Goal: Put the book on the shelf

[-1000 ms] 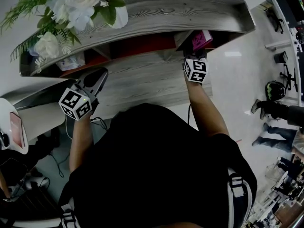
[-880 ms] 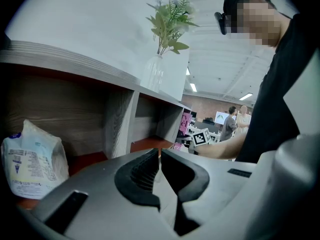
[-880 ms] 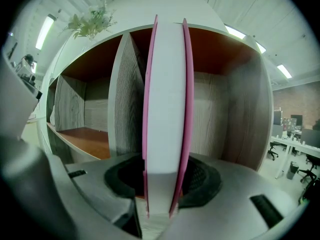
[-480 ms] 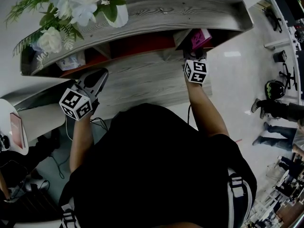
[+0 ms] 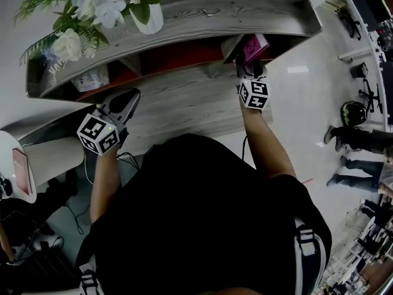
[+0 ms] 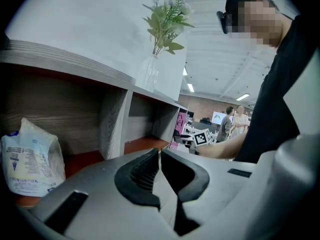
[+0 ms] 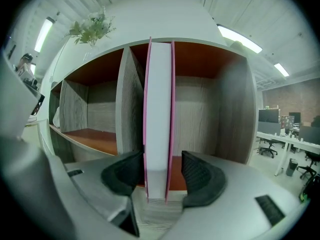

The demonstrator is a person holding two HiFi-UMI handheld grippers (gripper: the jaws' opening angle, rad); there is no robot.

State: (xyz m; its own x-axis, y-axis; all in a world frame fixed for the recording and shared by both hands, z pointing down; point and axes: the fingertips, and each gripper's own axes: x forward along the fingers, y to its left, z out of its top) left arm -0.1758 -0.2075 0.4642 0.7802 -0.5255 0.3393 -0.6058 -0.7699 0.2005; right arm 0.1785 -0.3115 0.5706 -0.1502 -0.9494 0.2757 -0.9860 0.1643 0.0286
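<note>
Grey wood makes up the desk (image 5: pixel 184 112) in front of you and the shelf (image 5: pixel 202 8) that sits at its back. On top of the shelf, at the left end, white flowers (image 5: pixel 92 8) stand in a white vase (image 5: pixel 151 20). Under them, in the left box of the shelf, lies a soft white packet (image 6: pixel 30 159).

Your left gripper (image 5: pixel 126 98) hangs over the left part of the desk and points at the shelf. Its jaws are closed up, with only a thin crack between the black pads (image 6: pixel 142 171), and nothing is in them.

Your right gripper (image 7: pixel 159 171) is at the right end of the shelf. Its jaws have just been opening and now stand wide. The book (image 7: pixel 158 109) is between them, but the right pad (image 7: pixel 200 176) is off its cover, so nothing squeezes it. The book is pink with white pages. It stands straight up at the front of the last box on the right.

Far right, people (image 5: pixel 356 141) are on the shiny floor.
</note>
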